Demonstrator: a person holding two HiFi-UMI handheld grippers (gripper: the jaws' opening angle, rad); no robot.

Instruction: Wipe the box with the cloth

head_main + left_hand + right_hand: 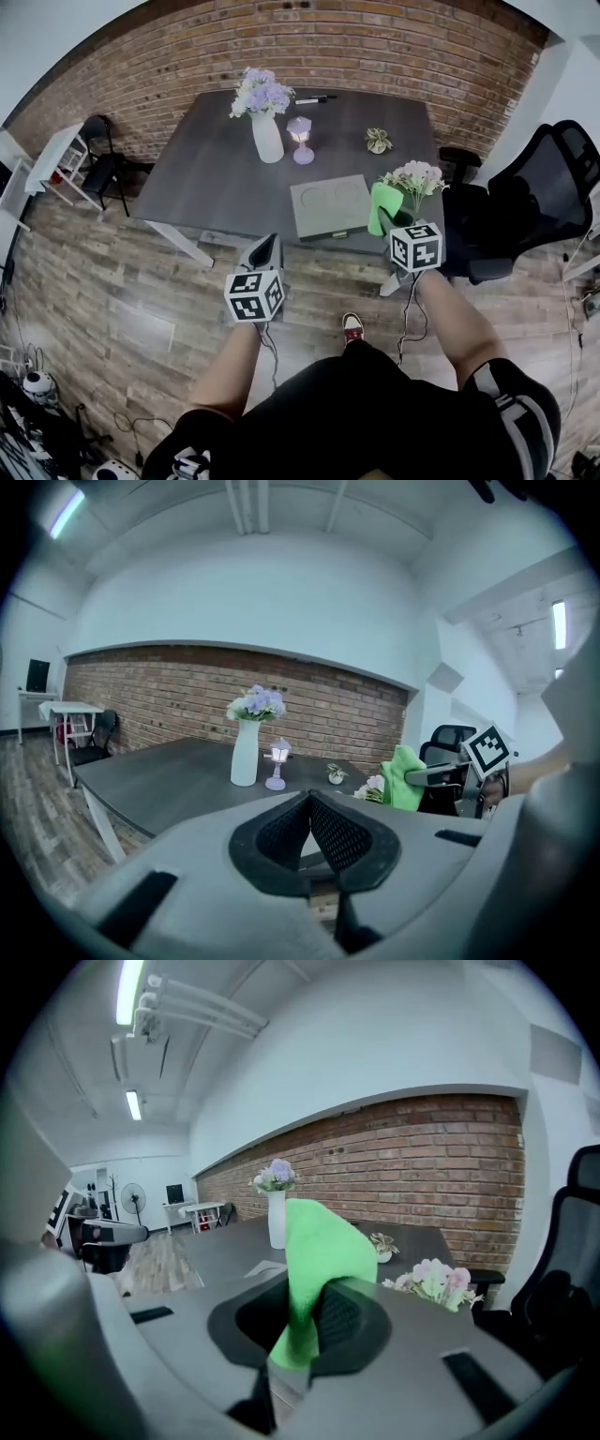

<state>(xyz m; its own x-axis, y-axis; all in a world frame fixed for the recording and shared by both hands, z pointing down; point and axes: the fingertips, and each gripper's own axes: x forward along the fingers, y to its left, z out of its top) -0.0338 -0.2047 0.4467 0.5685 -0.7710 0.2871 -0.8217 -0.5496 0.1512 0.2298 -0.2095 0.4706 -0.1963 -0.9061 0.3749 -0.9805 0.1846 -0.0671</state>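
Near the front edge of the dark table (216,178), the flat grey box (330,207) is parked. Just beside its right edge, the green cloth (383,208) is pinched in the right gripper (392,221), with the jaws clamped on it and the cloth poking up past the tips. The left gripper (272,241) is held short of the table, over the wood floor (141,281), jaws pressed tip to tip and empty. A white vase (267,138) is seen well behind the box.
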